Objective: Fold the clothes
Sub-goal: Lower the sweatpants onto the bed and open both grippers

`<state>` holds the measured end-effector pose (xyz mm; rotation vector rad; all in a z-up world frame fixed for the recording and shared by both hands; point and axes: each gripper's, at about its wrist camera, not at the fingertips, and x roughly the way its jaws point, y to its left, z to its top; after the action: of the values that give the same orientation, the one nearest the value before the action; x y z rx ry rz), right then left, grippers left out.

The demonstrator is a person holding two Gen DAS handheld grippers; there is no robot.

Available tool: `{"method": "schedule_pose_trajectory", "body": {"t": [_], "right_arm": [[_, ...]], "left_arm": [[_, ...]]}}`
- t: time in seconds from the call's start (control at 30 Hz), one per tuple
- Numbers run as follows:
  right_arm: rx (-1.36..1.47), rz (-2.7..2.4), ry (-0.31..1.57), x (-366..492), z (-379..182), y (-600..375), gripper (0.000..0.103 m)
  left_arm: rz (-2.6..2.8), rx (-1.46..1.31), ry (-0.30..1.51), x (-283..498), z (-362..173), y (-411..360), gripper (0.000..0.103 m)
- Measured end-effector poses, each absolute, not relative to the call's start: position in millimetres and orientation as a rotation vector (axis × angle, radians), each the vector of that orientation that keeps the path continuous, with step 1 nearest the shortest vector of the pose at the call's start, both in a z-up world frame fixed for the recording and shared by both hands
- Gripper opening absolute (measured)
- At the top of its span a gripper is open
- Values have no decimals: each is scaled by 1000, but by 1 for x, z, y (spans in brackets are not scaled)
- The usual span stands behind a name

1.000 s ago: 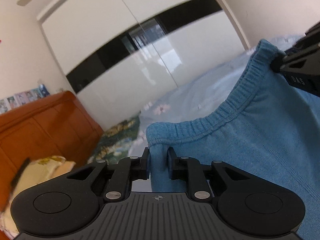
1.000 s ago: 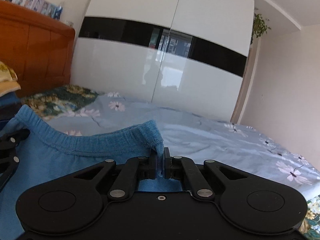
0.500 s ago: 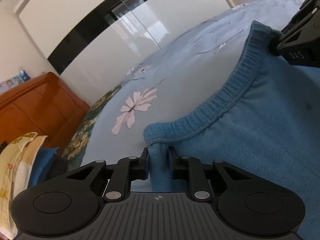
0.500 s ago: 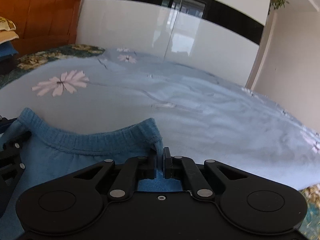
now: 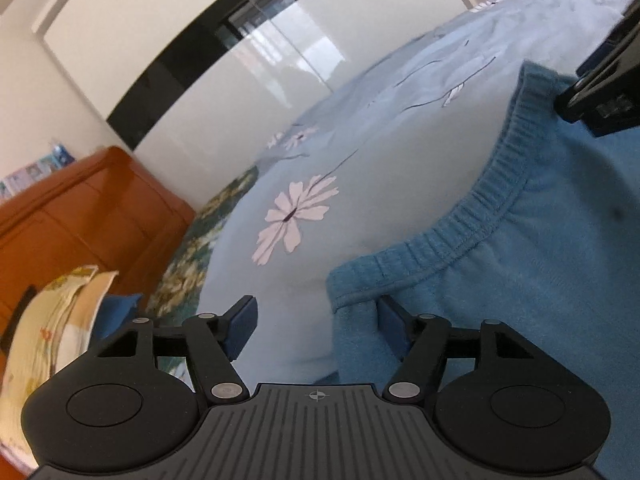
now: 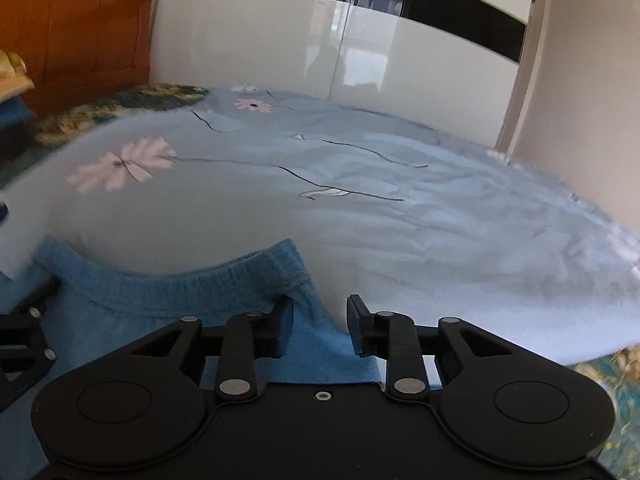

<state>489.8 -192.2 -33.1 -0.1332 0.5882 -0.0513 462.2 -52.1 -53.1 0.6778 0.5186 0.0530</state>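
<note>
A blue knit garment (image 5: 540,248) with a ribbed waistband lies on the pale blue floral bedsheet (image 5: 360,140). My left gripper (image 5: 316,322) is open, its jaws spread wide at the garment's left waistband corner, the cloth resting by the right jaw. In the right wrist view the same garment (image 6: 168,300) lies low on the sheet (image 6: 360,208), and my right gripper (image 6: 320,320) is open with the right waistband corner loose between its jaws. The right gripper (image 5: 600,92) also shows at the left view's right edge.
A glossy white wardrobe (image 6: 320,52) with a black band stands behind the bed. An orange wooden headboard (image 5: 80,216) is at the left, with a yellow patterned pillow (image 5: 52,332) beside it. A dark floral quilt (image 6: 120,104) lies near the headboard.
Both grippers lowered the garment from the air onto the bed, then opened their jaws and let go of the waistband corners.
</note>
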Motion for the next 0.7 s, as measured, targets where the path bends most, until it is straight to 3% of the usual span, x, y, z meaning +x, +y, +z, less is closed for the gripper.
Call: {"method": "schedule_pose_trajectory", "body": {"t": [0.07, 0.13, 0.17, 0.37, 0.5, 0.7], "right_arm": [[-110, -40, 608, 481, -23, -197, 33], [-97, -33, 626, 473, -12, -200, 52], [-102, -18, 646, 469, -7, -201, 54], [-136, 5, 593, 418, 43, -211, 57], [-158, -1, 552, 374, 82, -225, 66], [-101, 26, 460, 288, 138, -260, 66]], "left_arm": [[61, 677, 524, 458, -47, -50, 80], [68, 677, 529, 454, -41, -48, 81], [77, 677, 527, 449, -33, -46, 81], [103, 664, 482, 397, 29, -34, 87], [113, 601, 432, 345, 76, -22, 87], [90, 428, 372, 257, 130, 0, 87]]}}
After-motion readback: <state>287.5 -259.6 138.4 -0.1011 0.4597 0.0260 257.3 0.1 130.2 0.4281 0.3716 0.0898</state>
